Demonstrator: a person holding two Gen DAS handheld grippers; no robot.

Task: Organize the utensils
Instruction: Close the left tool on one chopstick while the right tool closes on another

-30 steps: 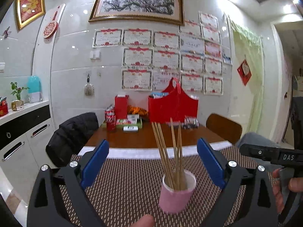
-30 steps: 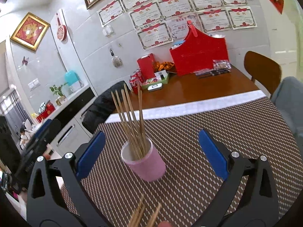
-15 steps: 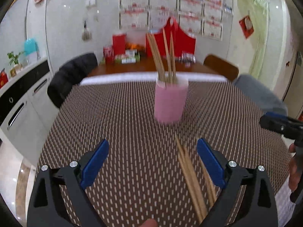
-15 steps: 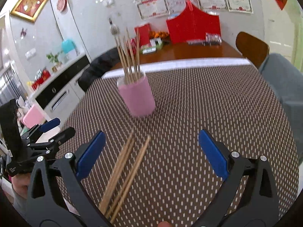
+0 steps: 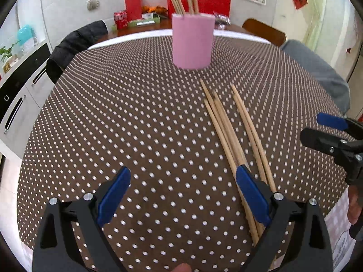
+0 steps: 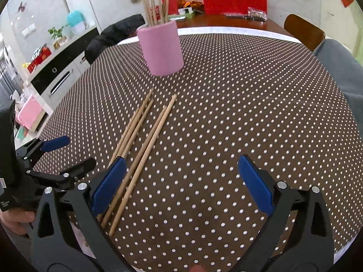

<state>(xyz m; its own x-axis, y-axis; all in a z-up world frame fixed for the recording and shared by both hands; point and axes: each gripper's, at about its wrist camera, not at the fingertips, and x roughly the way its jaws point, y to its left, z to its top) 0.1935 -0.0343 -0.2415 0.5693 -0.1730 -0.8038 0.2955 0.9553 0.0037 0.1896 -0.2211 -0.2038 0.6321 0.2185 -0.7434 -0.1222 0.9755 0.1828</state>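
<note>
Loose chopsticks (image 5: 236,136) lie in a bundle flat on the dotted tabletop (image 5: 136,117) — just under the left gripper's (image 5: 182,195) right finger and the right gripper's (image 6: 181,182) left finger, so between the two. Both grippers hover with jaws wide apart, empty. Ahead of them stands the pink cup (image 6: 161,48) — upright, with more chopsticks inside.

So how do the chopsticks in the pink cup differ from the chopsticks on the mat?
The chopsticks in the pink cup stand nearly upright, fanned apart; the chopsticks on the mat lie flat, almost parallel, beside the cup. Both sets look like the same plain wood.
</note>
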